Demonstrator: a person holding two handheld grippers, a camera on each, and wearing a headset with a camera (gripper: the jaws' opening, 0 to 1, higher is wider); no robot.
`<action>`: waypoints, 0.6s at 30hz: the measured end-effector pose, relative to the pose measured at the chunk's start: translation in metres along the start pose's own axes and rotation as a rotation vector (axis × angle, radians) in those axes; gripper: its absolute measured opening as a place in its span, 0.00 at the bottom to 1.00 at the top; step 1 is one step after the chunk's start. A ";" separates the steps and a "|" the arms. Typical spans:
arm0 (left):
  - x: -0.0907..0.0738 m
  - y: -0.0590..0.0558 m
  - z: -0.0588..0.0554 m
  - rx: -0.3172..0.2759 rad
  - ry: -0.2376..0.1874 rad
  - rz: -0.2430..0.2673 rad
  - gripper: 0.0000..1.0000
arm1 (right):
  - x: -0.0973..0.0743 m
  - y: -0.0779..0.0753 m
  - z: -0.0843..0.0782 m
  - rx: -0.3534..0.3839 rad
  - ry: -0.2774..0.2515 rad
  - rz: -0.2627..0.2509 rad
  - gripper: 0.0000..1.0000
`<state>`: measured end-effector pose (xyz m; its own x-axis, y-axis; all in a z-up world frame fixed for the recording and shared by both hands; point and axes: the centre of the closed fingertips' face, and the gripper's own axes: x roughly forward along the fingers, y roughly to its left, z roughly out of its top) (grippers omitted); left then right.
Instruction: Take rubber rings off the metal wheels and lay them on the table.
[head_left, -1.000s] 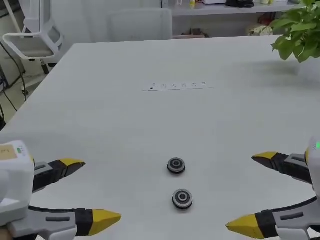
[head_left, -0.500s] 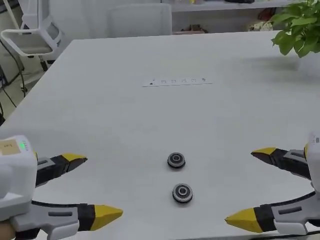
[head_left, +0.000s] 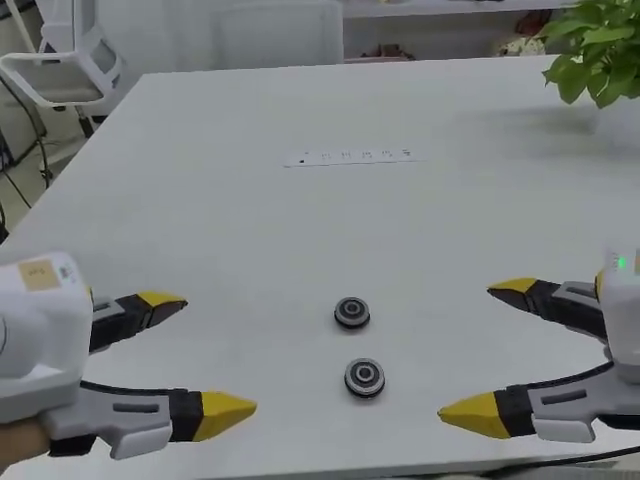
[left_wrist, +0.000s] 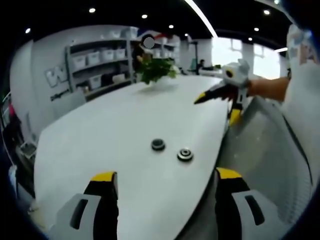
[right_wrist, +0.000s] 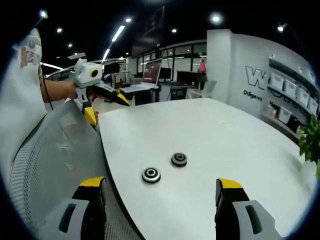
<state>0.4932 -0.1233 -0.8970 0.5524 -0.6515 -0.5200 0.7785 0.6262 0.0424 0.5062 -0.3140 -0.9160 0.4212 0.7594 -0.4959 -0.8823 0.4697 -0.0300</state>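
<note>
I held the left gripper and the right gripper above the near edge of the counter, both with the fingers spread wide and gripping nothing. Between them, close to that edge, lay the farther wheel and the nearer wheel, just beside each other but apart. A dark rubber ring sat around the nearer wheel's rim, and the farther wheel looked the same

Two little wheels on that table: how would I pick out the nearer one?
On the white table, look between the left gripper and right gripper. Two small black-rimmed wheels lie there, apart: yours is the near wheel, closer to the person than the far wheel.
</note>
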 end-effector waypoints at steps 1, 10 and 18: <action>0.001 0.000 0.001 0.000 -0.001 -0.002 0.80 | 0.001 0.000 0.001 0.006 -0.003 0.001 0.91; 0.006 -0.002 0.006 0.019 0.000 -0.022 0.81 | 0.005 -0.003 0.000 0.019 -0.003 0.007 0.93; 0.014 0.000 0.013 0.039 -0.004 -0.039 0.81 | 0.008 -0.007 0.005 0.010 -0.009 0.002 0.91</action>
<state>0.5051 -0.1382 -0.8929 0.5229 -0.6769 -0.5180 0.8104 0.5833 0.0558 0.5163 -0.3089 -0.9151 0.4209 0.7645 -0.4883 -0.8811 0.4725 -0.0197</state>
